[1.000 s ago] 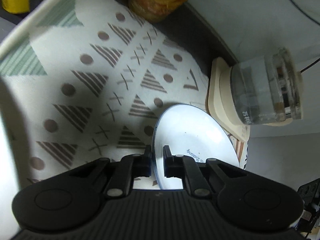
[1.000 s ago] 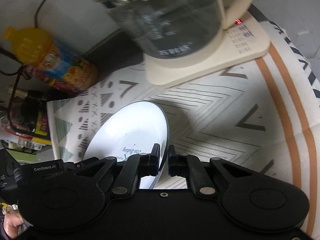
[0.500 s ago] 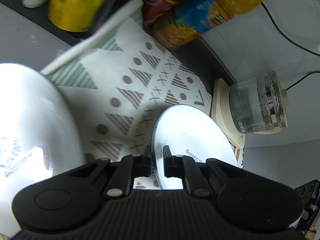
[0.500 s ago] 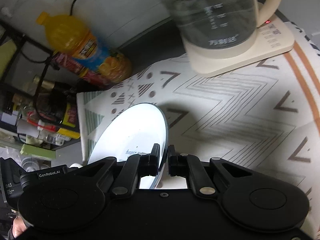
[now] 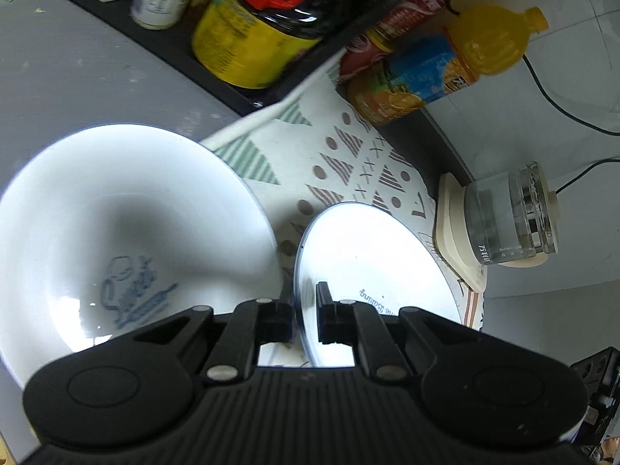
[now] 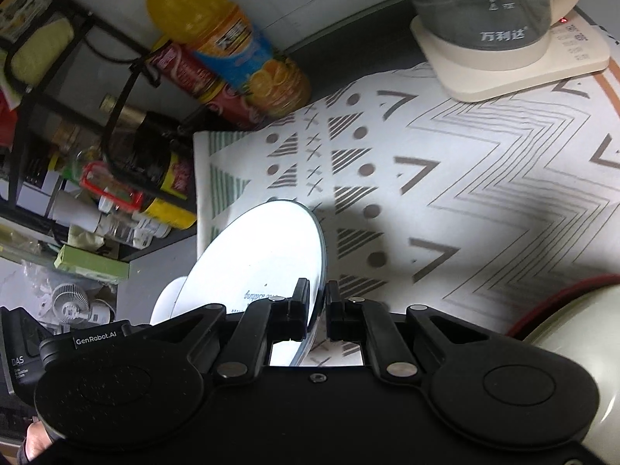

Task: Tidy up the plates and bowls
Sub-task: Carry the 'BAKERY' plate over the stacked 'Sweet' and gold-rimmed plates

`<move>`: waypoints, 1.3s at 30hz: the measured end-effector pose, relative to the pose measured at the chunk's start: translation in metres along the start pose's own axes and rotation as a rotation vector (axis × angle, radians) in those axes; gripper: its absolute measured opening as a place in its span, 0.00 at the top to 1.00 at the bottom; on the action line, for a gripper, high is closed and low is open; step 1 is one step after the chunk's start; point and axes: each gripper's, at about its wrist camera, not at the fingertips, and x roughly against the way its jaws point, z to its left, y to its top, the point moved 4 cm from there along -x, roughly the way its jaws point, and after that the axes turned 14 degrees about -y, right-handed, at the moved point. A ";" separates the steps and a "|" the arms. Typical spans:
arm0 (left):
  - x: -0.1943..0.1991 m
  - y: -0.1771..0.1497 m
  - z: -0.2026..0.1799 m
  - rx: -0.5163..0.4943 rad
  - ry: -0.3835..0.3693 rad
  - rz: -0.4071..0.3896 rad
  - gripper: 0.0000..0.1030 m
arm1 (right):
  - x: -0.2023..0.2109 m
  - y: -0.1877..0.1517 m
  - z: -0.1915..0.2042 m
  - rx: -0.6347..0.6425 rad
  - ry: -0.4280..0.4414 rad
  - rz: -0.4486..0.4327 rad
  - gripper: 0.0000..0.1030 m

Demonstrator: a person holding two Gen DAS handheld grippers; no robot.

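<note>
A: Start closest in. What are the two tongs doing?

B: Both are clamped on one white plate (image 5: 372, 271). The left gripper (image 5: 304, 312) pinches the plate's near rim on one side, and the right gripper (image 6: 317, 308) pinches the rim on the other. The plate sits edge-on between each pair of pads, tilted, with blue lettering on its face just past the fingertips.

A: Where is the plate relative to the mat?

B: It is held above the patterned mat (image 6: 445, 201), over the mat's corner with the triangles, dots and crosses. I cannot tell whether its far edge touches the cloth.

A: Anything just beside the plate?

B: In the left wrist view, a large white bowl (image 5: 128, 224) with a blue print inside lies right next to the plate, on the grey surface off the mat's edge. In the right wrist view, a pale rounded thing with a red rim shows near the gripper's right side, too cut off to name.

A: And beyond the plate?

B: Past the mat's far corner stands an orange juice bottle (image 6: 224, 42) against a red can (image 6: 197, 81). A glass kettle (image 6: 484, 4) sits on its cream base (image 6: 542, 66) at the mat's far side. Beyond the bowl, a black shelf (image 5: 155, 42) carries a yellow-labelled jar (image 5: 248, 46) and small white bottles.
</note>
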 end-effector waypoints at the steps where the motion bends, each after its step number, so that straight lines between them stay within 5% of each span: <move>1: 0.003 0.000 0.003 0.001 -0.002 -0.001 0.92 | 0.000 -0.002 0.003 0.004 0.001 -0.002 0.92; 39: 0.069 -0.007 0.087 0.112 0.054 -0.083 0.91 | -0.023 -0.049 0.096 0.215 -0.006 0.008 0.92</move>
